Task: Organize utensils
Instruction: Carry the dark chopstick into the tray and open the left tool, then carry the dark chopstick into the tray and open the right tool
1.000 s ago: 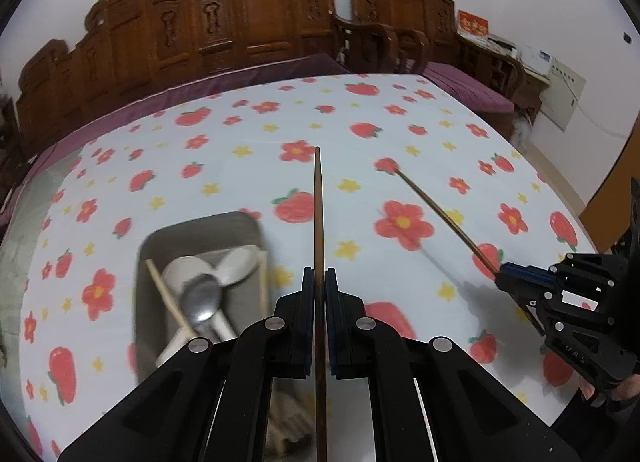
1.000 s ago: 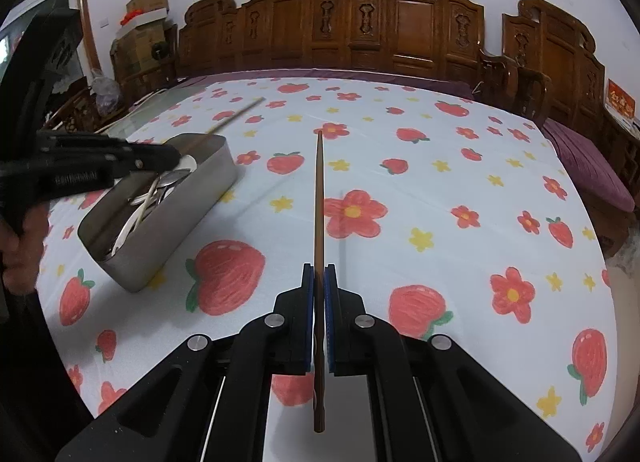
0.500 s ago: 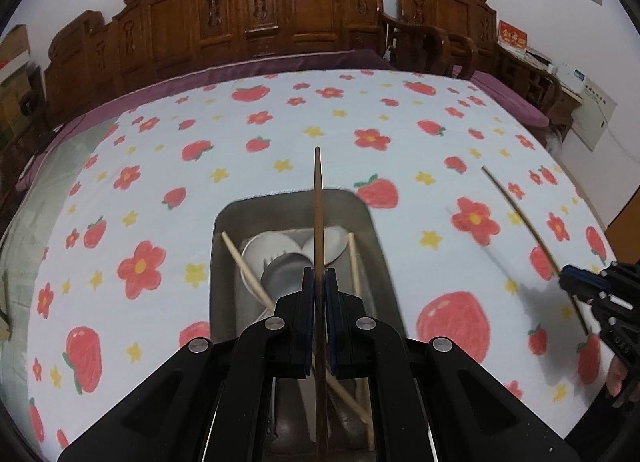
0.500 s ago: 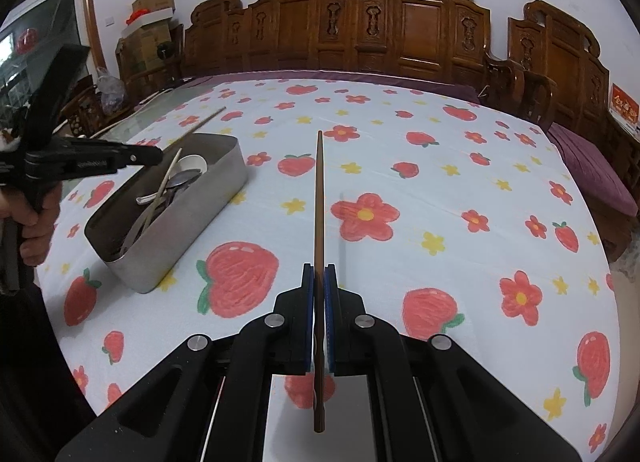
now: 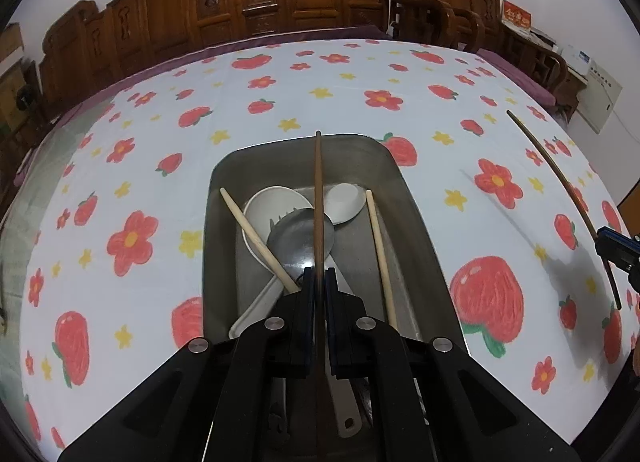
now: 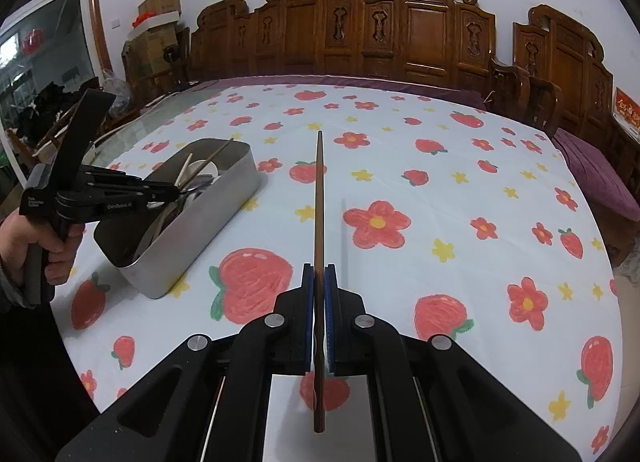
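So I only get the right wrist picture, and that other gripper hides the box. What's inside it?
Observer: The left wrist view looks straight into the metal box. A white spoon lies in it, with a metal spoon on top.
Child: Any sticks in there?
Observer: Yes, two pale chopsticks, one at each side.
Child: And the left gripper's brown stick?
Observer: The left gripper is shut on a dark chopstick, held above the box, lined up along its length.
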Demonstrator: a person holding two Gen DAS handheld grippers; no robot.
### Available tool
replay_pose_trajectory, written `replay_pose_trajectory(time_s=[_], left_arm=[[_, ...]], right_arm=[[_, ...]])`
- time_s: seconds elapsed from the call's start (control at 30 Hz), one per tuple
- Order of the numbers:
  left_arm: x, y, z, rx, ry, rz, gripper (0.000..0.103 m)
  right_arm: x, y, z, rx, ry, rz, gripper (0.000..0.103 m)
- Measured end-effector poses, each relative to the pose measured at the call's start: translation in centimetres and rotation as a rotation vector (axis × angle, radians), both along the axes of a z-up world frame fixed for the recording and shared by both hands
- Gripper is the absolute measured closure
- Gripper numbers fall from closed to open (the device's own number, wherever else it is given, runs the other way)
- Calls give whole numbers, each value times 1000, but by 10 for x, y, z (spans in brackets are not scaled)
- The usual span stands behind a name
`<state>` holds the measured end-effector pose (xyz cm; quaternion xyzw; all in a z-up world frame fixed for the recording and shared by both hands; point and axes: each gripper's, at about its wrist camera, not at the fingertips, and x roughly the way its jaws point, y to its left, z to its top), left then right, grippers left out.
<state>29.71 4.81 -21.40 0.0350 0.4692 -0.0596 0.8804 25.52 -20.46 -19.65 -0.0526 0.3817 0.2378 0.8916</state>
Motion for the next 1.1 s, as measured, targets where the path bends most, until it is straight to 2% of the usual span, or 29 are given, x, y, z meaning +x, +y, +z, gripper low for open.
replay_pose_trajectory(time_s=[0.2, 0.43, 0.47, 0.5, 0.57, 0.83, 0.9, 1.03, 1.07, 1.1], left_arm=[[-5, -6, -2, -6, 6, -29, 98], [-11, -2, 7, -13, -8, -10, 97], [-14, 0, 11, -14, -20, -3, 93], [-16, 2, 14, -11, -31, 2, 83], [-23, 7, 22, -1, -63, 18, 73], [-46, 27, 43, 8, -147, 52, 63], [-49, 31, 48, 10, -170, 57, 45], [-51, 41, 54, -10, -195, 69, 32], [-51, 45, 54, -18, -204, 80, 23], [-52, 47, 55, -22, -209, 85, 18]], right_arm=[[-4, 7, 1, -3, -3, 12, 97], [-9, 18, 8, 31, 5, 34, 97], [-11, 22, 9, 35, 10, 43, 97], [-11, 25, 10, 33, 11, 48, 97], [-14, 32, 13, 42, 16, 59, 97], [-16, 64, 21, 76, 41, 73, 97], [-15, 73, 21, 87, 50, 75, 97], [-12, 93, 21, 103, 69, 82, 97], [-11, 97, 21, 104, 73, 82, 97], [-10, 102, 20, 103, 76, 84, 97]])
